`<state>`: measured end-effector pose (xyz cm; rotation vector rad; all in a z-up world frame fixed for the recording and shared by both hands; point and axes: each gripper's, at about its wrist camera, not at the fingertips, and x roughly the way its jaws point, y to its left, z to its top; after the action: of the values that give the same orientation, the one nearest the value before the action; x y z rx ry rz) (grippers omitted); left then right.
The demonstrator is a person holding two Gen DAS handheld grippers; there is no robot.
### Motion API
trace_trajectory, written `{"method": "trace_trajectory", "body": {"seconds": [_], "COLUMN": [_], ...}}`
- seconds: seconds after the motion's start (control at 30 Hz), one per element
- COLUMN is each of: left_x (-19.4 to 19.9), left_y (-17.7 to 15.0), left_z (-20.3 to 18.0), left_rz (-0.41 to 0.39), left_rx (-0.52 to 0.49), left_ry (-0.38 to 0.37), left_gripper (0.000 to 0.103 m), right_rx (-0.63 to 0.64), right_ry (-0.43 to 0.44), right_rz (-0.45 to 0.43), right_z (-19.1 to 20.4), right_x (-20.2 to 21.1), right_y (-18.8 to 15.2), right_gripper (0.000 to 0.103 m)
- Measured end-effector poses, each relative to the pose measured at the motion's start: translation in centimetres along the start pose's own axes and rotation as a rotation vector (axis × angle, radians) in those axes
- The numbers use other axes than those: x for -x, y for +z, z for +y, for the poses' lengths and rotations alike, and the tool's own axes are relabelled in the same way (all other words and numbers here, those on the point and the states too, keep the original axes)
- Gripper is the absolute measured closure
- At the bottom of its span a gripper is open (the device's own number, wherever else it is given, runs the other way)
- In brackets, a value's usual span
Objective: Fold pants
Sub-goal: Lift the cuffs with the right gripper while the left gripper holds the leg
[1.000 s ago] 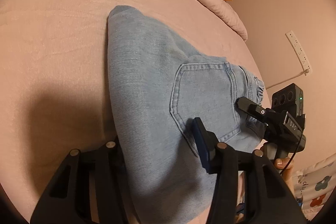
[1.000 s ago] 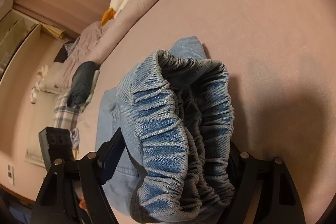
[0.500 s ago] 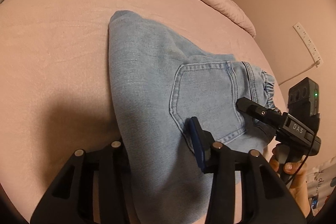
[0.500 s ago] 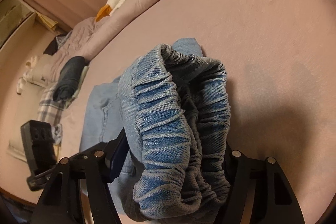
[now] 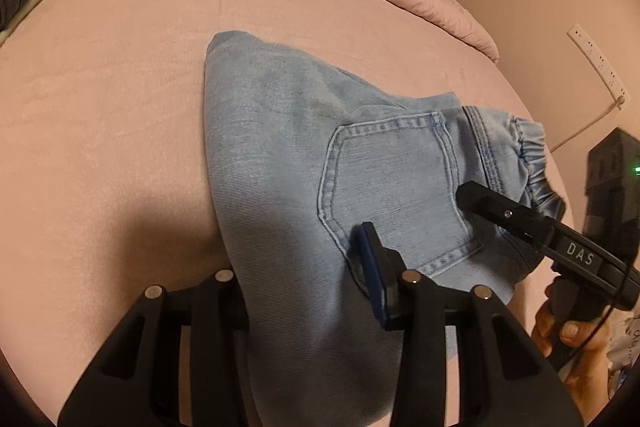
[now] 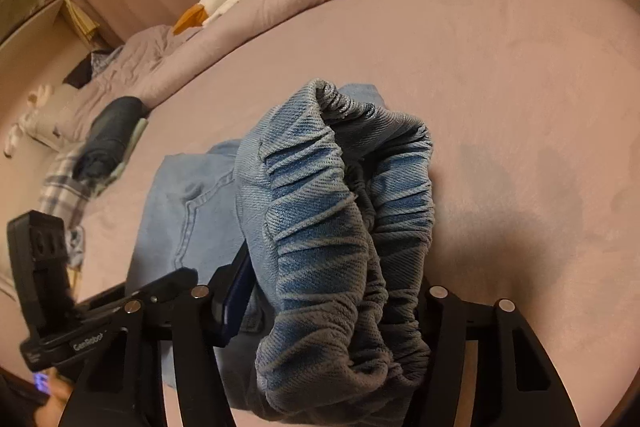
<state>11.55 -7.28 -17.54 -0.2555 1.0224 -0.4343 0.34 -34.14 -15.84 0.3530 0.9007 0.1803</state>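
Left wrist view shows the pants [image 5: 280, 163], light denim, folded on the pink bed [image 5: 100, 107] with a back pocket [image 5: 392, 183] up; the left gripper [image 5: 304, 291] clamps their near edge. Only the right wrist view shows the gathered waistband [image 6: 340, 211] bunched between the right gripper [image 6: 332, 291] fingers, and dark rolled clothes [image 6: 108, 143] beyond the pants.

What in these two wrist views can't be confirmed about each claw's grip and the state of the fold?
- Left wrist view: the left claw has denim of the pants draped over it; the left finger tip is hidden, so closure is unclear.
- Right wrist view: the bunched waistband fills the right claw, hiding the pads.
- Both views: the pants' near end is cut off by the bottom edge, so the legs' layering is unseen.
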Motion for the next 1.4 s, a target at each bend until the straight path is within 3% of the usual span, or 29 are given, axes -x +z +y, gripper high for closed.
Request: {"method": "trace_trajectory", "body": {"seconds": [0.17, 0.57, 1.07, 1.4], "left_x": [0.2, 3.2, 11.1, 15.9], "left_y": [0.0, -0.8, -6.5, -10.2], "left_z": [-0.4, -0.1, 4.5, 8.1], "left_rz": [-0.022, -0.058, -0.141, -0.204], "left_rx": [-0.012, -0.01, 0.052, 0.163], "left_ry": [0.021, 0.045, 0.194, 0.263], "left_gripper": [0.073, 0.083, 0.086, 0.086], "right_rx": [0.069, 0.156, 0.324, 0.487], "right_ry": [-0.069, -0.084, 0.059, 0.148], "right_rz": [-0.067, -0.143, -0.077, -0.032], "right_z": [1.9, 5.5, 14.1, 20.3], "right_x": [1.2, 3.1, 2.1, 1.4], "right_y": [-0.4, -1.5, -5.0, -7.7], "right_gripper": [0.05, 0.057, 0.057, 0.057]}}
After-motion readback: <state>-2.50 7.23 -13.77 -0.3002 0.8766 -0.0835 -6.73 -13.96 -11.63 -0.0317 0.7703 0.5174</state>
